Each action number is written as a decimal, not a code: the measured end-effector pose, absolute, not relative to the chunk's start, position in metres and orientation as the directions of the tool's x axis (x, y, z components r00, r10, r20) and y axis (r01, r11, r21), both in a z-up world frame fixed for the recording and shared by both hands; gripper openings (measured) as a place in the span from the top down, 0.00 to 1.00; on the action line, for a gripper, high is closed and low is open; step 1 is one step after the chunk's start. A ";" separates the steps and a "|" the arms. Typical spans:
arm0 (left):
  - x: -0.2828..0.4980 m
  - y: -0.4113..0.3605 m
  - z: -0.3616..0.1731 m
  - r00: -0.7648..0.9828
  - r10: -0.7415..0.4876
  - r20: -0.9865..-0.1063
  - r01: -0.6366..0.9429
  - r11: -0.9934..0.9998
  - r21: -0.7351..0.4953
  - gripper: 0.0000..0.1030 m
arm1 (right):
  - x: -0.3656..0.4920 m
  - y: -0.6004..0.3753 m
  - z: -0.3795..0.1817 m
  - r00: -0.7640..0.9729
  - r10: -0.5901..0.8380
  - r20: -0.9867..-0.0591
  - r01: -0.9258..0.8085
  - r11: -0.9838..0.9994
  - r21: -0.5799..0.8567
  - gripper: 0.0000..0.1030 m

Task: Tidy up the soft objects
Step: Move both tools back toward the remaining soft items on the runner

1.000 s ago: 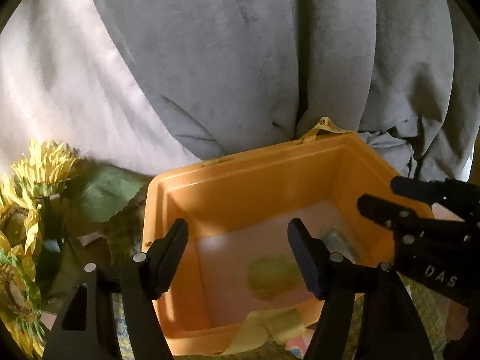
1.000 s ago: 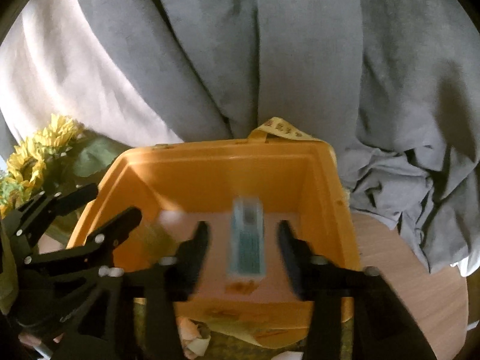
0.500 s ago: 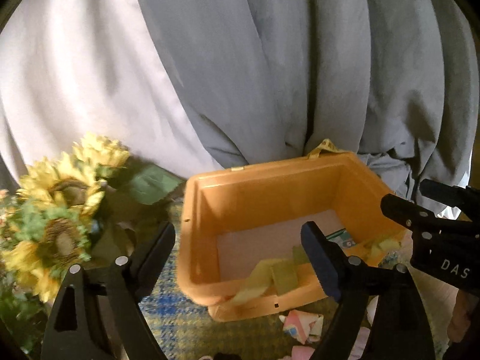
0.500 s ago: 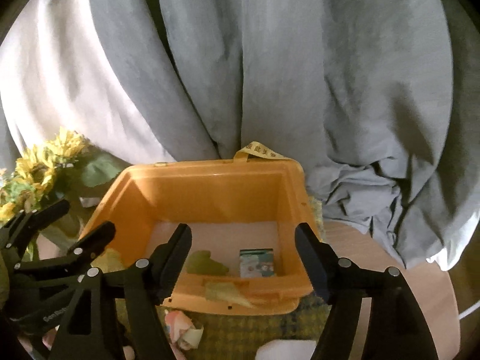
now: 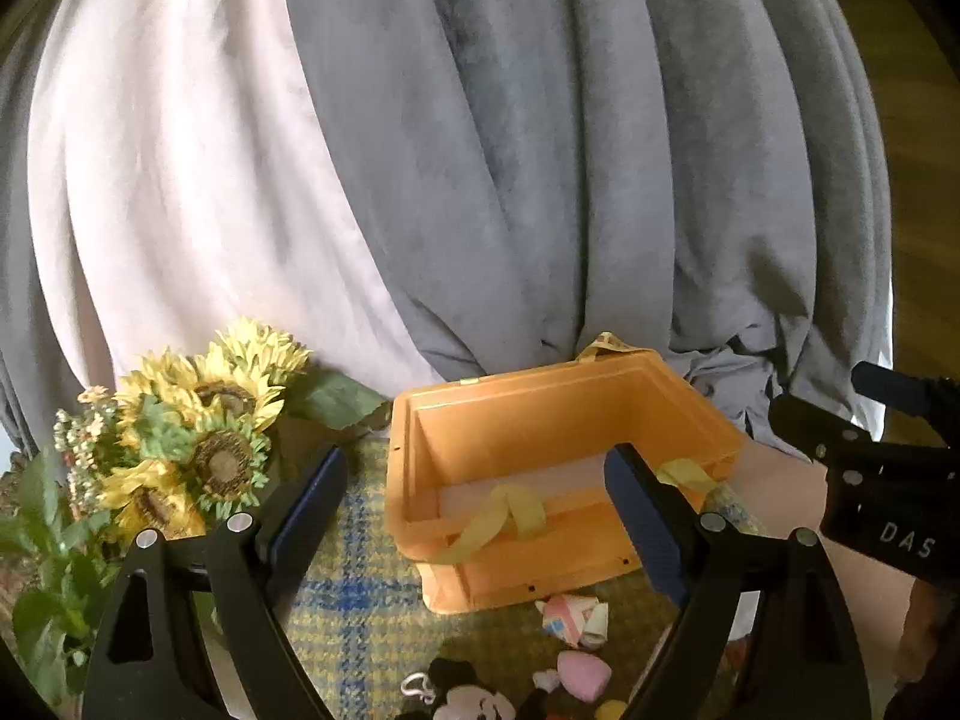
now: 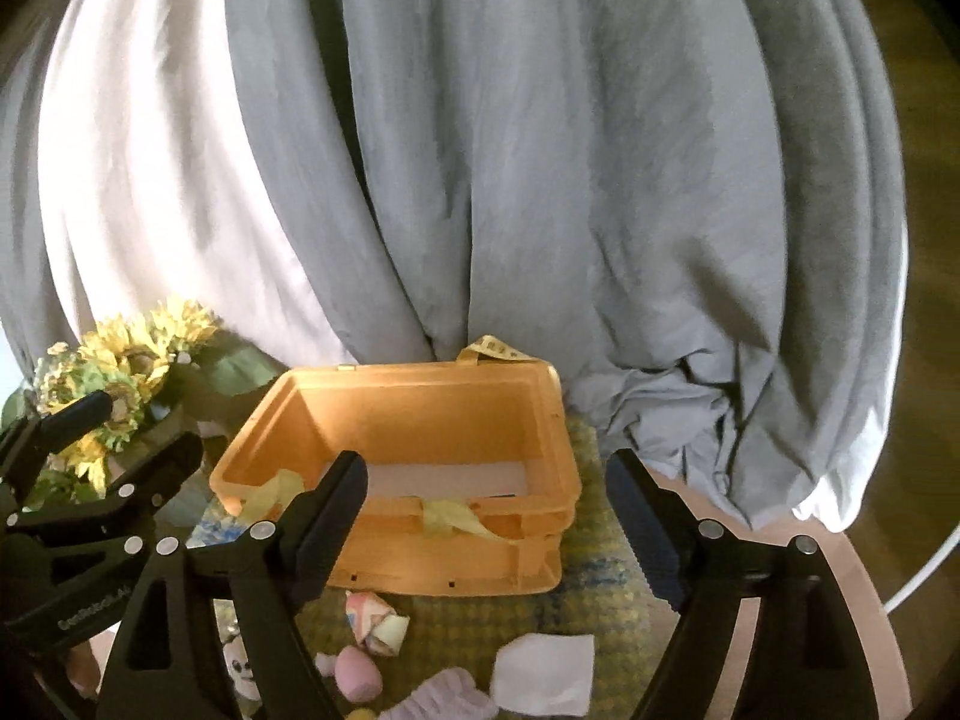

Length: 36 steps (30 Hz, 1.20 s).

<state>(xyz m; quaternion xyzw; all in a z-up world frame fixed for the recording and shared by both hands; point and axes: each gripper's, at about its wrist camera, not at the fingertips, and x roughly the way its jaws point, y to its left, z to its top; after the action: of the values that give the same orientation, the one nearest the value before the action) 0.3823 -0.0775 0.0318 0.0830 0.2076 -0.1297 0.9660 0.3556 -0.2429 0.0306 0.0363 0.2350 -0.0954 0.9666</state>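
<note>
Left wrist view shows the left gripper (image 5: 474, 510) spread wide with nothing between its fingers, held above a yellow and blue checked cloth (image 5: 354, 594) in front of an orange bin (image 5: 552, 420). A yellow ribbon (image 5: 498, 519) drapes over the bin's near rim, and a measuring tape (image 5: 609, 343) pokes up behind its far wall. Just in front of the bin lie the soft things: a folded pink and white bundle (image 5: 573, 618), a pink pad (image 5: 583, 675) and a mouse plush toy (image 5: 468, 699) at the bottom edge. Sunflowers (image 5: 204, 420) stand to the left, and grey and white curtains (image 5: 480, 150) hang behind. Right wrist view shows the right gripper (image 6: 489, 507) also spread wide and holding nothing, facing the same bin (image 6: 420, 414), with the left gripper's body at the left edge. On the cloth below lie the bundle (image 6: 375, 621), the pink pad (image 6: 357, 672), a white square of cloth (image 6: 543, 675) and a lilac knitted piece (image 6: 444, 696), all outside the bin.
</note>
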 end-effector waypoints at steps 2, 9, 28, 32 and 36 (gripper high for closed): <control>0.371 -0.076 0.032 0.884 -0.219 -0.413 0.286 0.952 0.109 0.14 | 0.344 -0.242 0.032 0.874 -0.179 -0.451 0.212 0.977 0.021 0.20; 0.341 -0.078 0.026 0.886 -0.237 -0.399 0.309 0.942 0.127 0.14 | 0.310 -0.240 0.026 0.875 -0.197 -0.443 0.232 0.972 0.025 0.20; 0.295 -0.088 -0.014 0.821 -0.339 -0.459 0.443 0.886 0.138 0.14 | 0.251 -0.240 -0.021 0.820 -0.221 -0.529 0.274 0.961 0.024 0.20; 0.292 -0.089 -0.026 0.800 -0.359 -0.480 0.473 0.871 0.135 0.14 | 0.245 -0.236 -0.031 0.807 -0.214 -0.550 0.267 0.963 0.018 0.20; 0.289 -0.091 -0.041 0.780 -0.368 -0.507 0.500 0.853 0.151 0.14 | 0.240 -0.234 -0.045 0.787 -0.215 -0.579 0.272 0.962 0.012 0.20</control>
<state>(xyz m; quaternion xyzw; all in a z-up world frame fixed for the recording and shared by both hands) 0.2889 -0.0907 -0.0405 0.1400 0.2370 -0.2326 0.9328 0.2405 -0.2341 -0.0445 0.0476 0.3002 -0.1289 0.9439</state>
